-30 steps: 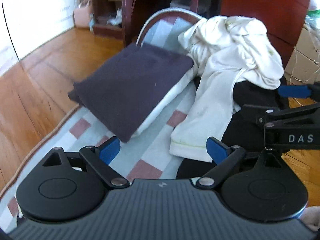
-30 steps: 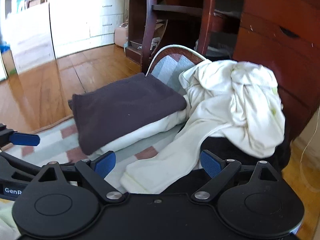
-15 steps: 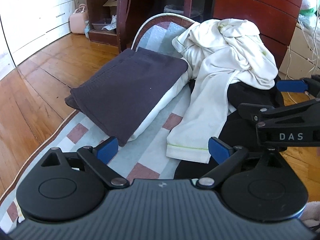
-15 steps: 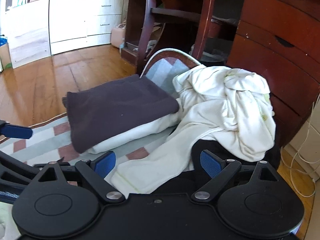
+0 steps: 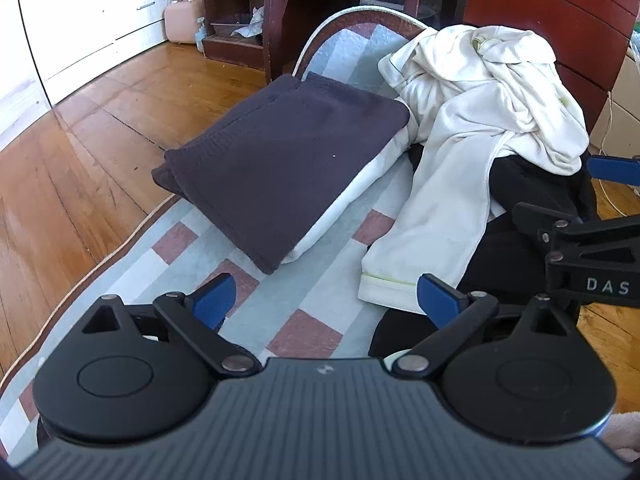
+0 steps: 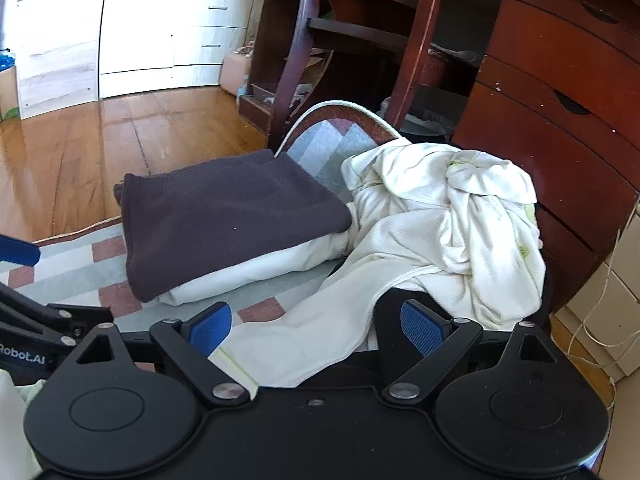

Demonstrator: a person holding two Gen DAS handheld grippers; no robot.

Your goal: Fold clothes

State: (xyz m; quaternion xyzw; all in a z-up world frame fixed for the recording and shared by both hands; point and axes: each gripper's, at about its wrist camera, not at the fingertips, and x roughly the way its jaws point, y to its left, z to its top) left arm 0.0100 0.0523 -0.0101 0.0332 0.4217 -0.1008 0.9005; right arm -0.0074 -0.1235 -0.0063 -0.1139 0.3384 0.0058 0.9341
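On the checked rug (image 5: 328, 264) lies a folded dark purple garment (image 5: 280, 168), stacked on top of a folded white one (image 6: 256, 272) whose edge shows beneath it. Just beside this stack, to the right, a crumpled cream top (image 5: 488, 92) sits heaped over a black garment (image 5: 516, 248), with one cream sleeve (image 5: 432, 224) trailing down toward the near edge of the rug.

The left claw (image 5: 324, 300) hangs above the rug with its blue-padded jaws spread wide and nothing between them; its right finger is close to the sleeve's cuff. The right claw (image 6: 316, 324) is likewise wide open and empty-handed, poised over the lower part of the cream sleeve and the black garment; whether its pads touch the cloth cannot be told.

Around the rug is a wooden floor (image 5: 80, 152). Behind the clothes stand a dark red wooden dresser (image 6: 560, 112) and white drawers (image 6: 168, 28) farther back.
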